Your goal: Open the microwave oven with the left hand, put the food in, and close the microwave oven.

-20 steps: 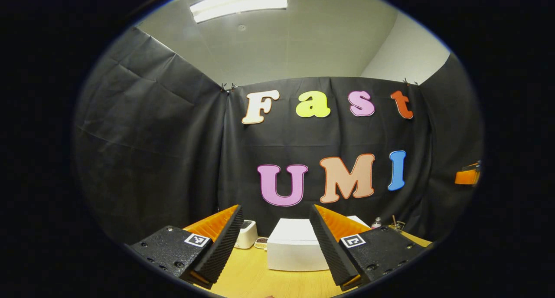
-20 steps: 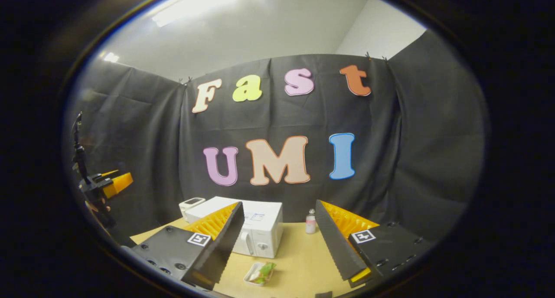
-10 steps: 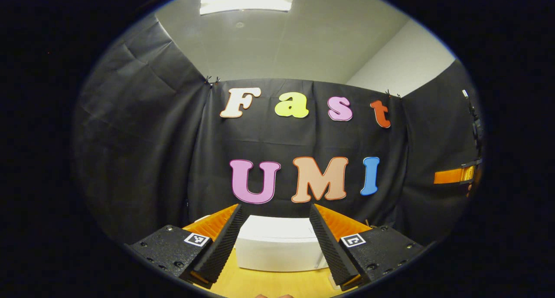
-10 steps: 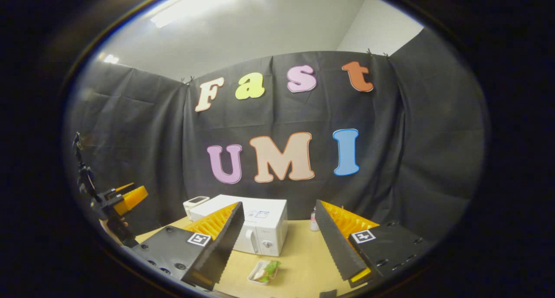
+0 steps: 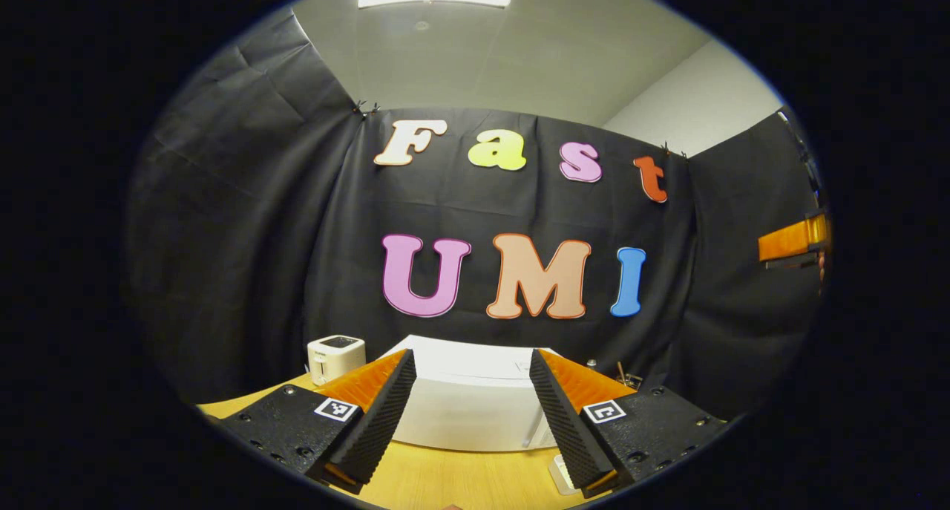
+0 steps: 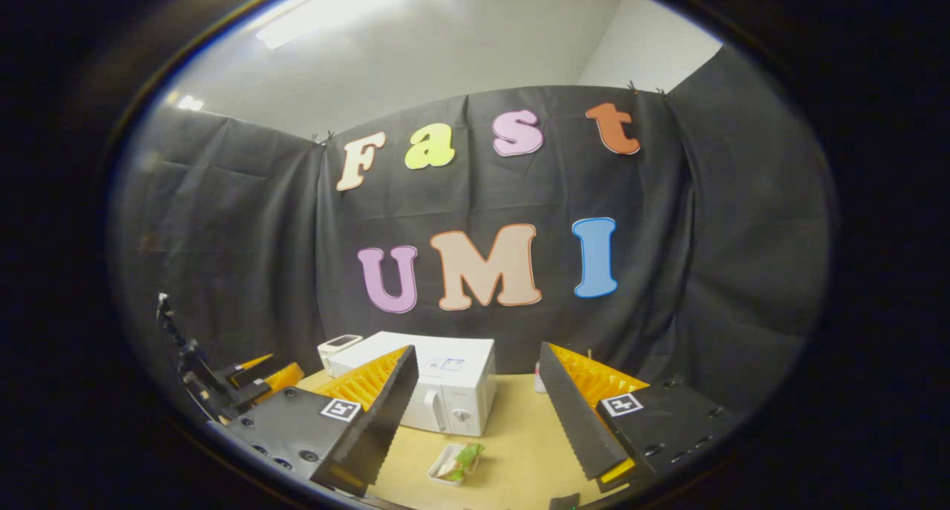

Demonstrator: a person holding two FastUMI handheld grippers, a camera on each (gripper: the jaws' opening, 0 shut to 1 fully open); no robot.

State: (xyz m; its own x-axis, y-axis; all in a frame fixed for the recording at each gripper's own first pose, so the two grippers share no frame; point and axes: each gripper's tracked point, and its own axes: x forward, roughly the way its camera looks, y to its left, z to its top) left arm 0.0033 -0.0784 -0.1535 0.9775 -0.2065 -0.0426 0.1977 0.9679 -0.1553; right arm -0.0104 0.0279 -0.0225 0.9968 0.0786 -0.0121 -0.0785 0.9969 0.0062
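A white microwave oven (image 5: 467, 402) with its door closed stands on the wooden table, straight ahead of my left gripper (image 5: 467, 421), which is open and holds nothing. In the right gripper view the microwave oven (image 6: 445, 387) sits at centre, its handle and knob facing the table front. A small white tray of food (image 6: 455, 464) with green leaves lies on the table before it. My right gripper (image 6: 475, 421) hangs open above the table, the food tray below between its fingers. The left gripper (image 6: 252, 376) appears at the lower left of that view.
A small white toaster-like appliance (image 5: 335, 355) stands left of the microwave near the back wall. A small bottle (image 6: 540, 380) stands right of the microwave. The wooden table (image 6: 519, 436) has bare room to the right of the food tray.
My left gripper has come lower and swung slightly, so the microwave looms larger and the small appliance is back in sight. The right gripper has barely moved.
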